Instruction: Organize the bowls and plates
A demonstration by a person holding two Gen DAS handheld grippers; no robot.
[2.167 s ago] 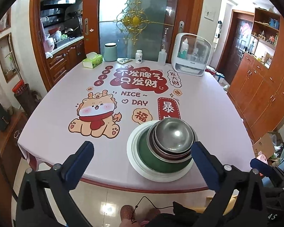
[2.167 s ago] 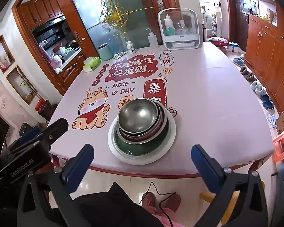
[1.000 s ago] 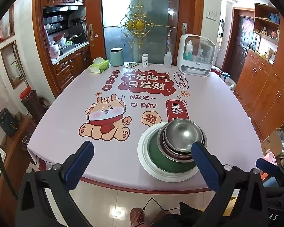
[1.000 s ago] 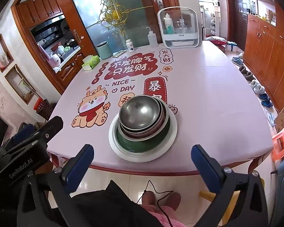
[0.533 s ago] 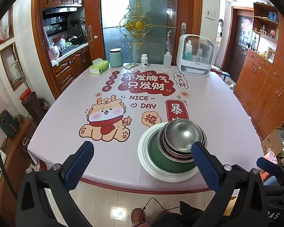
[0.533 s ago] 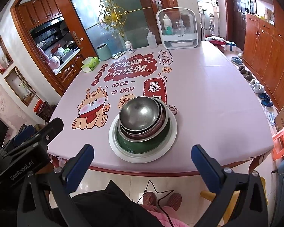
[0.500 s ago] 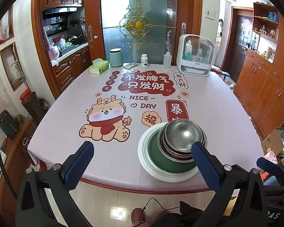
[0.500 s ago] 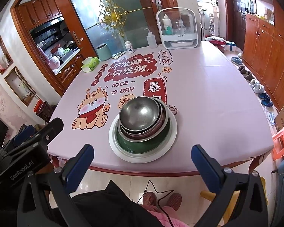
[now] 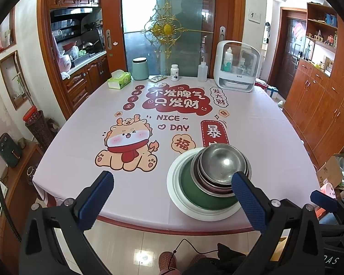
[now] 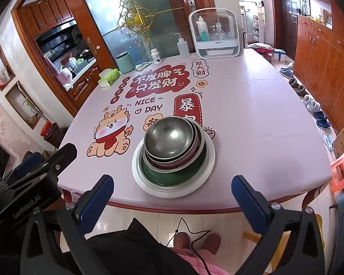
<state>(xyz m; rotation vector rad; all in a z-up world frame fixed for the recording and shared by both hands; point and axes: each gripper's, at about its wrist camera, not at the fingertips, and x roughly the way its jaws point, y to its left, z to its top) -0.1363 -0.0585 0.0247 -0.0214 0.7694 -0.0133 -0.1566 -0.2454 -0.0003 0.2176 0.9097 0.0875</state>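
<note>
A nested stack sits near the table's front edge: a steel bowl (image 9: 222, 162) (image 10: 169, 137) on top, more bowls under it, a green bowl (image 9: 195, 194) (image 10: 172, 176), and a white plate (image 9: 174, 188) (image 10: 206, 171) at the bottom. My left gripper (image 9: 172, 197) hangs open in front of the table edge, left of and below the stack. In the same way my right gripper (image 10: 172, 197) is held open before the edge, the stack straight ahead between its fingers but apart from them. Neither holds anything.
The pink printed tablecloth (image 9: 130, 142) covers the table. Along the far edge stand a tissue box (image 9: 119, 80), green canister (image 9: 140, 68), pill bottle (image 9: 174, 72), squeeze bottle (image 9: 203, 72) and white storage case (image 9: 237, 66). Wooden cabinets (image 10: 321, 52) line the right; shoes lie on the floor.
Both grippers have drifted back and up a little from the table, so the stack looks slightly farther off. The bowls and plate have not moved.
</note>
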